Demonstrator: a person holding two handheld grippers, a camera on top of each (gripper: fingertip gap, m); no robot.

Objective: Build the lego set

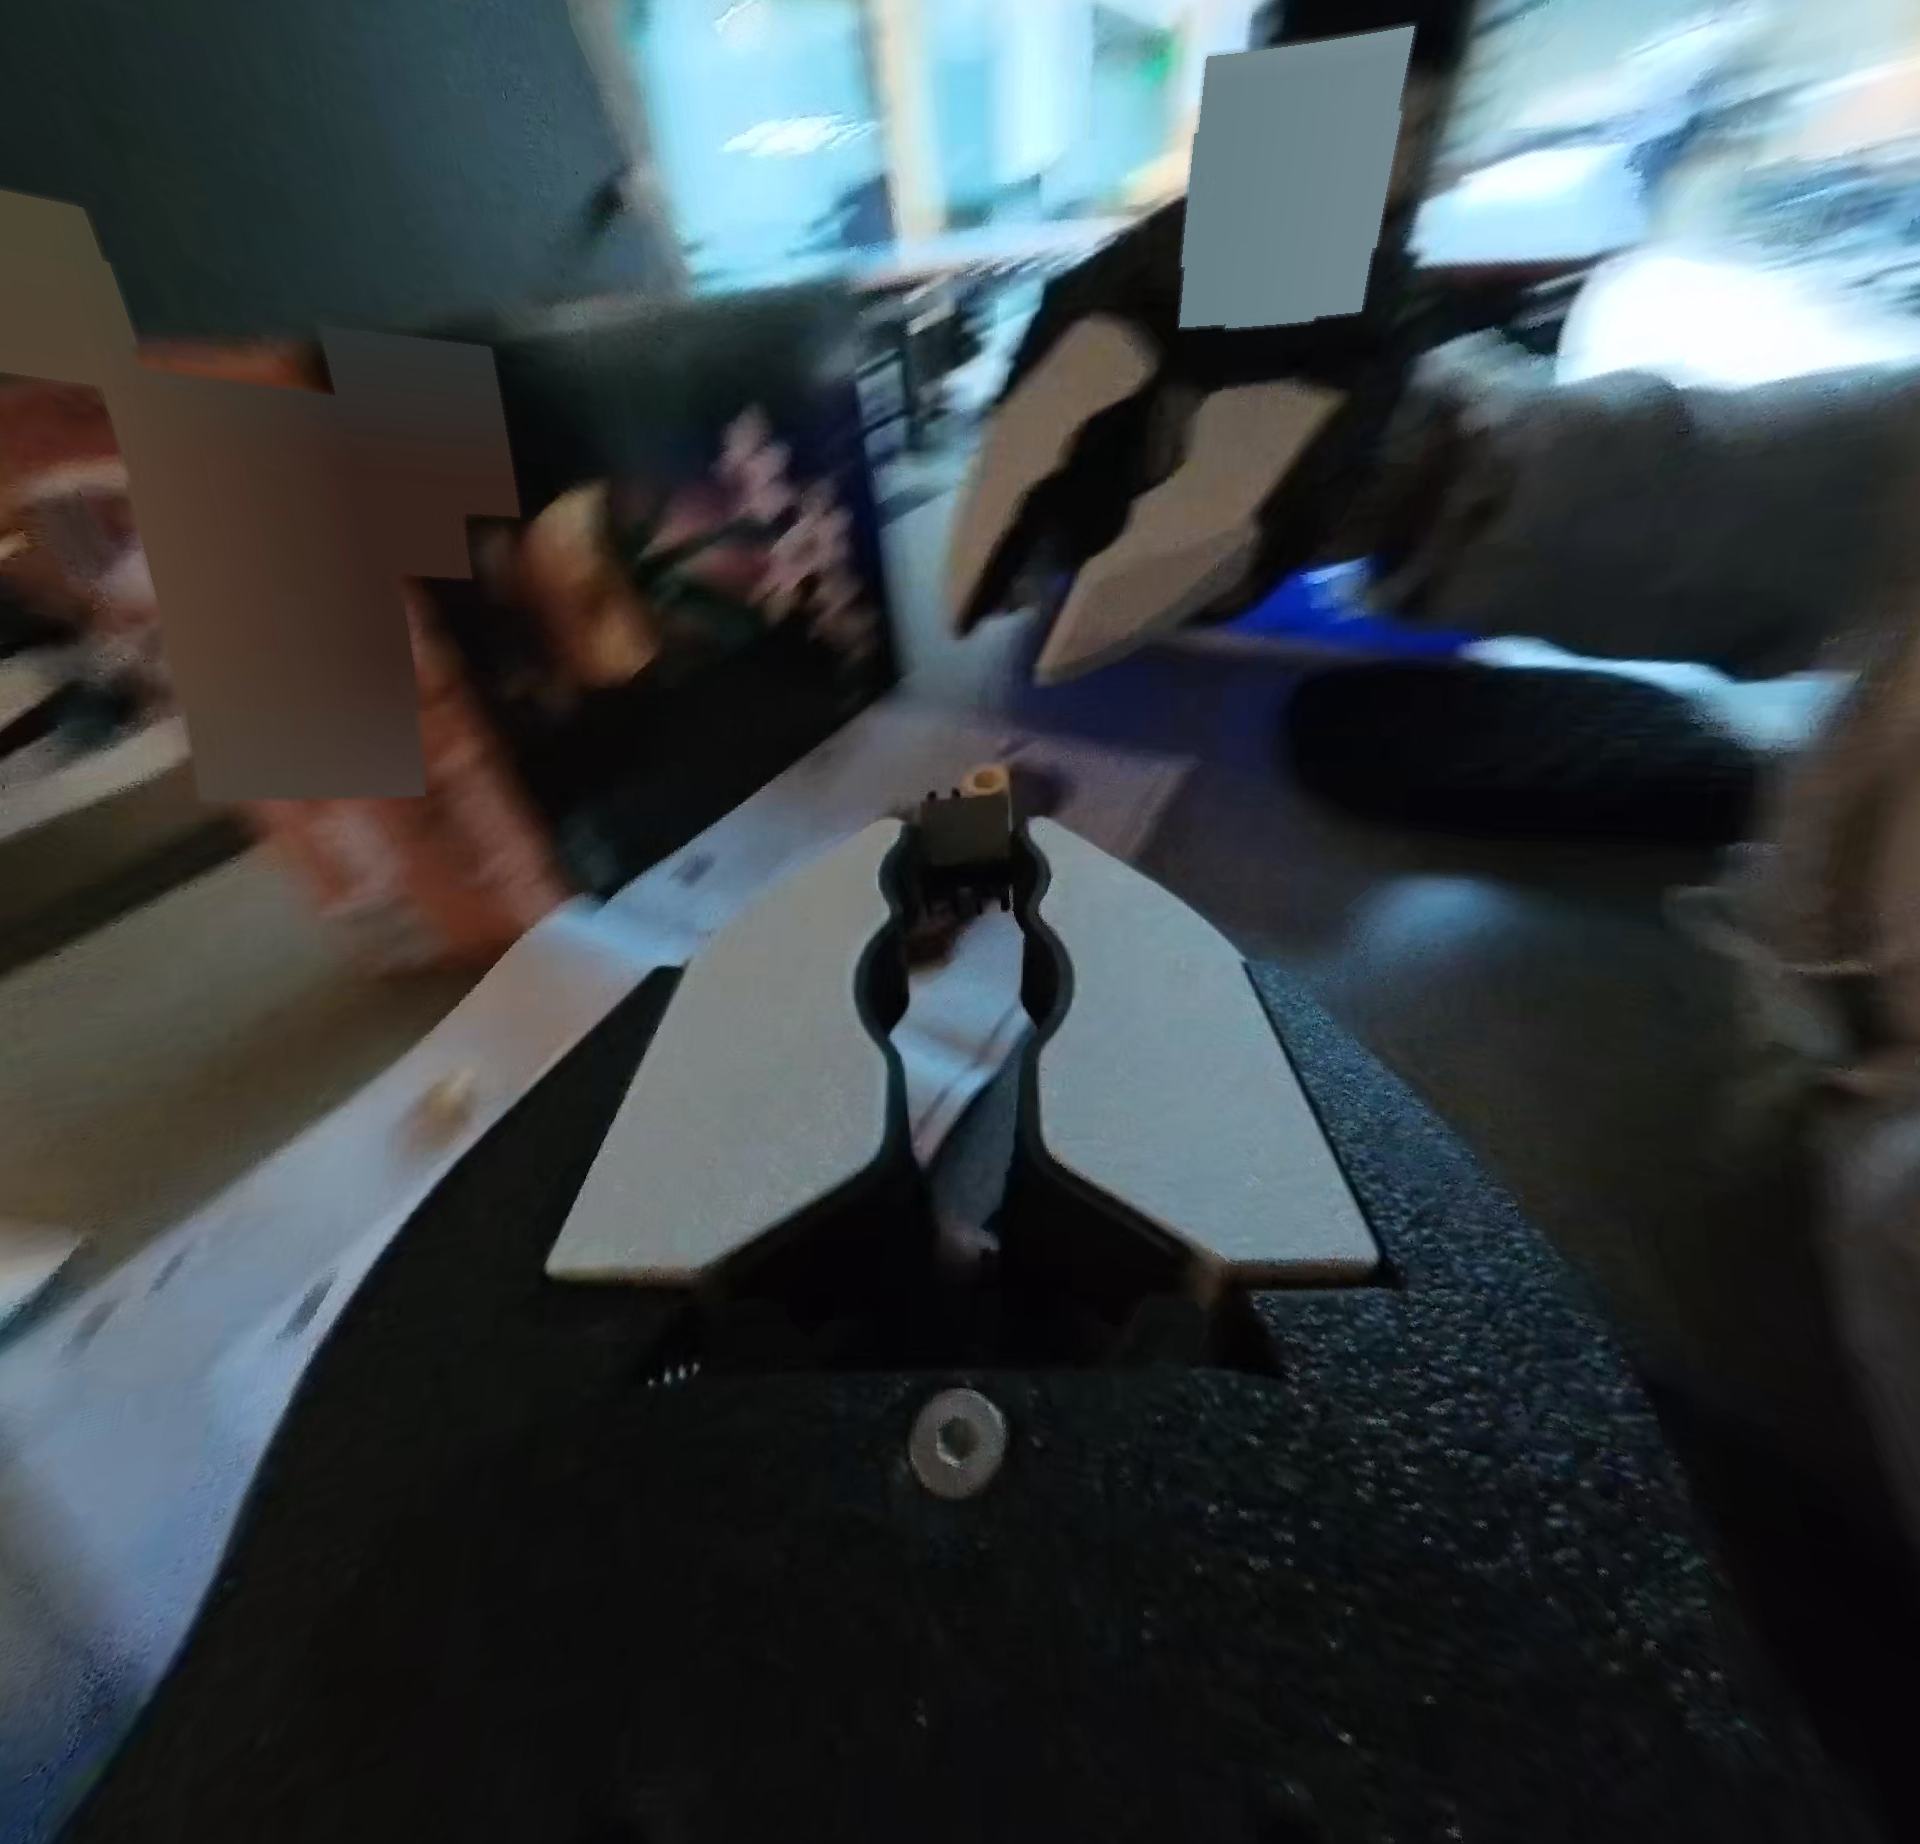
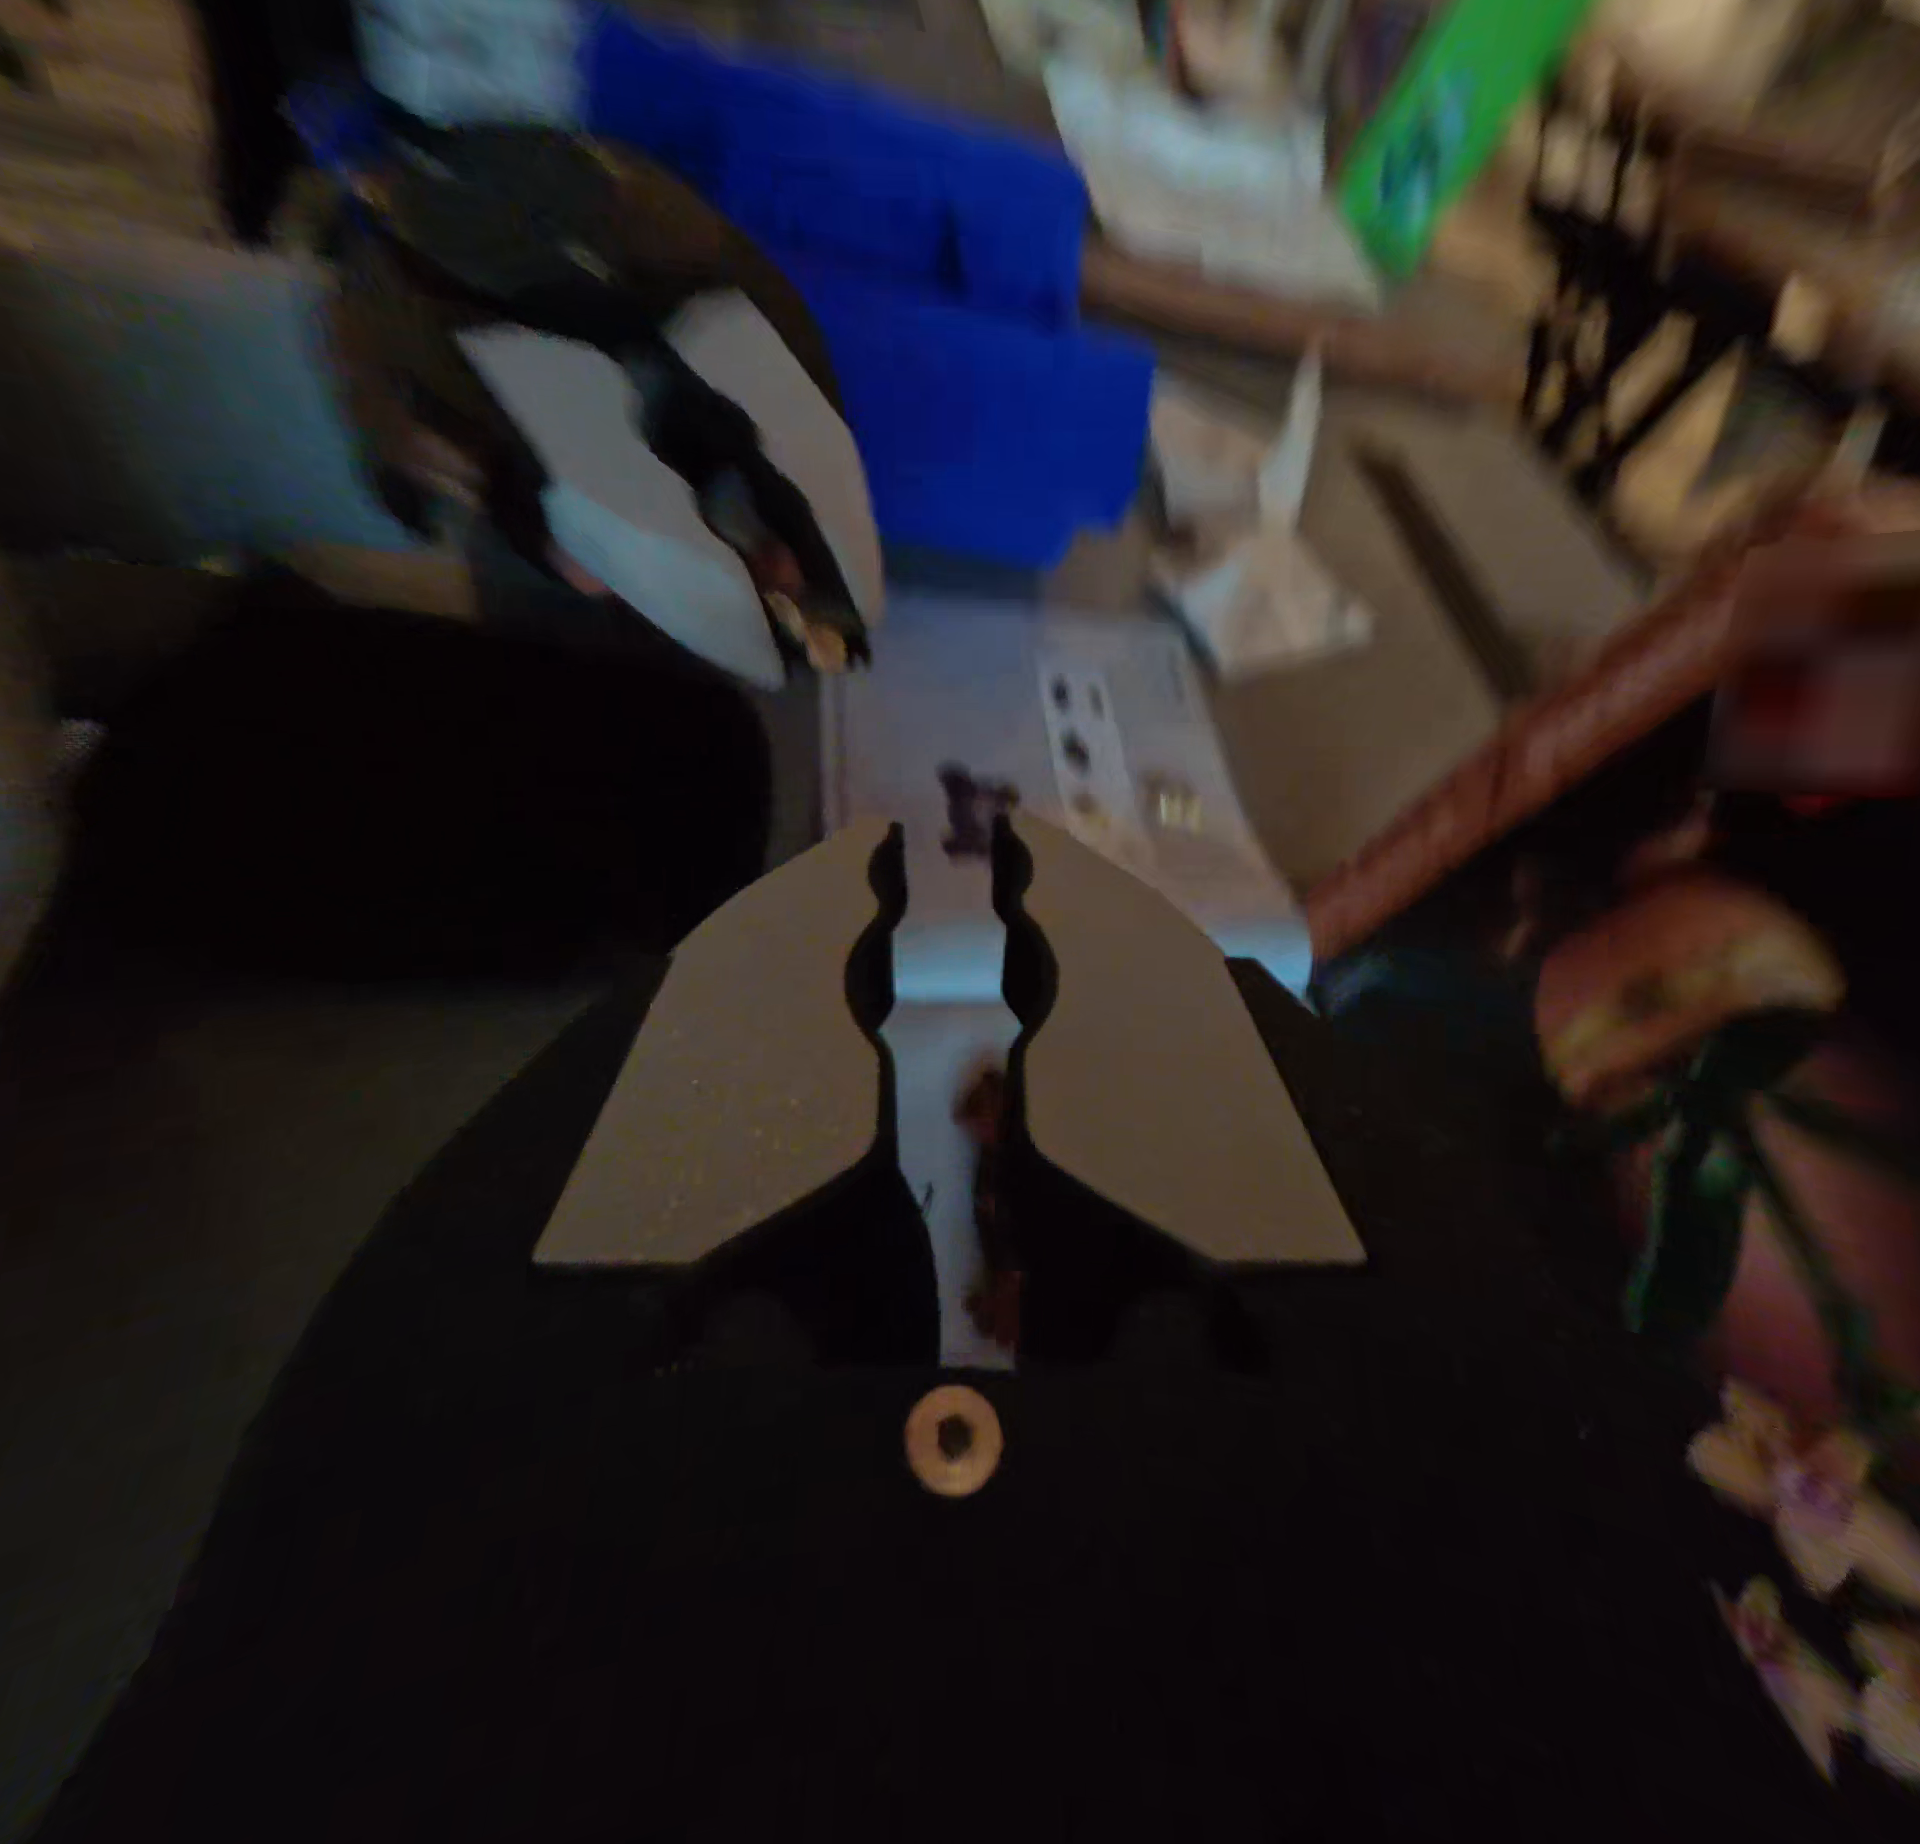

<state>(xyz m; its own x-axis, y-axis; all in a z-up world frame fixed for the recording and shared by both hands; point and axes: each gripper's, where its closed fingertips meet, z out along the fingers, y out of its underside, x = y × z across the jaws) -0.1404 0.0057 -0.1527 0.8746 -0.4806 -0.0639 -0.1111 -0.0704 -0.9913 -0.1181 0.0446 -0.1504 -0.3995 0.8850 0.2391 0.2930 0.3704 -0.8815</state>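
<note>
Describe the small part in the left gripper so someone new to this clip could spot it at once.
Start at the white sheet running across the desk. Above it, the left gripper pinches a small tan block at its fingertips. A round hole on top and black pins beneath set it apart.

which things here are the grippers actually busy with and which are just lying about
In use:
left gripper, shut on a small beige-and-black part
right gripper, open over a white sheet by a small dark part

Lying about:
blue bins
green box
flower-print box
</note>
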